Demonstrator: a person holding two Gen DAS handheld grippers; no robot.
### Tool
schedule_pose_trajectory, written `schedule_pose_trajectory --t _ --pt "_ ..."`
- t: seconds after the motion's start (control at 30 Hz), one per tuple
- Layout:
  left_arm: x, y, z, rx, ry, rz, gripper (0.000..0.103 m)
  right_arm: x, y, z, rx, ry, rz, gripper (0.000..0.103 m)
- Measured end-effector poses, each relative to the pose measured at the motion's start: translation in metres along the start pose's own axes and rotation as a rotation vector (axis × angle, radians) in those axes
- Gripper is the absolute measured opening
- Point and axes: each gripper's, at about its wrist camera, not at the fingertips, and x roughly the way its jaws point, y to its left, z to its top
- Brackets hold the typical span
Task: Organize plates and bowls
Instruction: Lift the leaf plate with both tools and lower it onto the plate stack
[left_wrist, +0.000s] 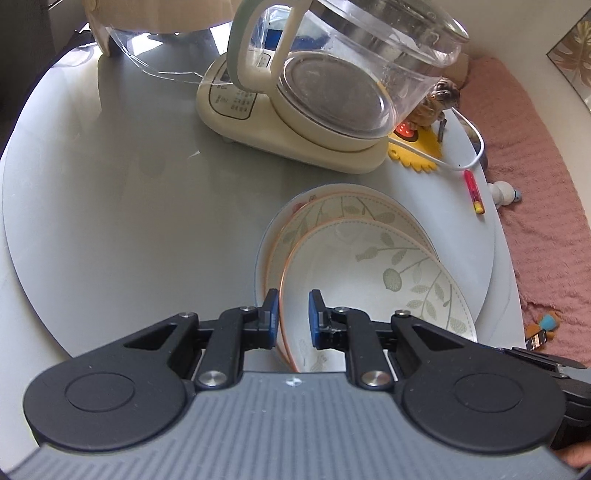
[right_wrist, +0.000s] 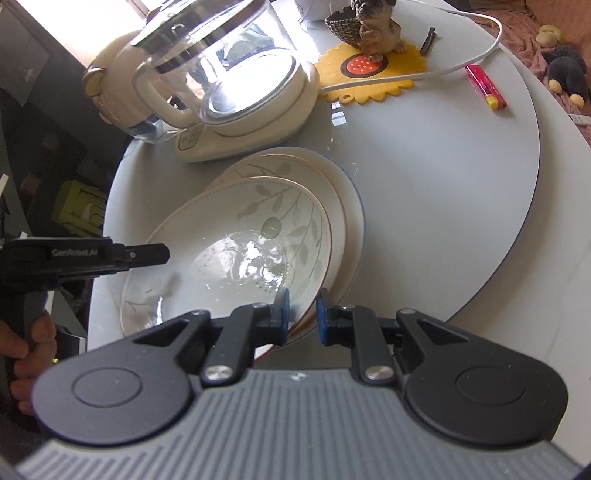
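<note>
Several leaf-patterned plates lie stacked on the round grey table (left_wrist: 110, 184). The top plate (left_wrist: 376, 266) (right_wrist: 229, 236) sits tilted over a second leaf plate (left_wrist: 332, 210) (right_wrist: 266, 166) and a white blue-rimmed plate (left_wrist: 266, 240) (right_wrist: 352, 199). My left gripper (left_wrist: 293, 314) is shut on the top plate's near rim, which runs between its blue pads. My right gripper (right_wrist: 303, 312) is shut on the same plate's opposite rim. In the right wrist view the left gripper (right_wrist: 147, 254) reaches in from the left, with a hand on its handle.
A glass kettle (left_wrist: 332, 74) (right_wrist: 221, 74) on a cream base stands just behind the stack. Beyond it are a yellow sunflower mat (right_wrist: 369, 74) with a figurine (right_wrist: 376, 26), a white cable (right_wrist: 461, 62) and a red lighter (left_wrist: 474, 192) (right_wrist: 485, 85). A pink blanket (left_wrist: 535, 184) lies past the table edge.
</note>
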Motion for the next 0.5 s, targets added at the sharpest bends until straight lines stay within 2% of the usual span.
schedule_pose_trajectory --t 0.5 --pt "0.016 -0.006 -0.006 -0.032 0.032 0.022 0.019 0.006 -0.014 0.014 -0.010 -0.027 -0.001 0.018"
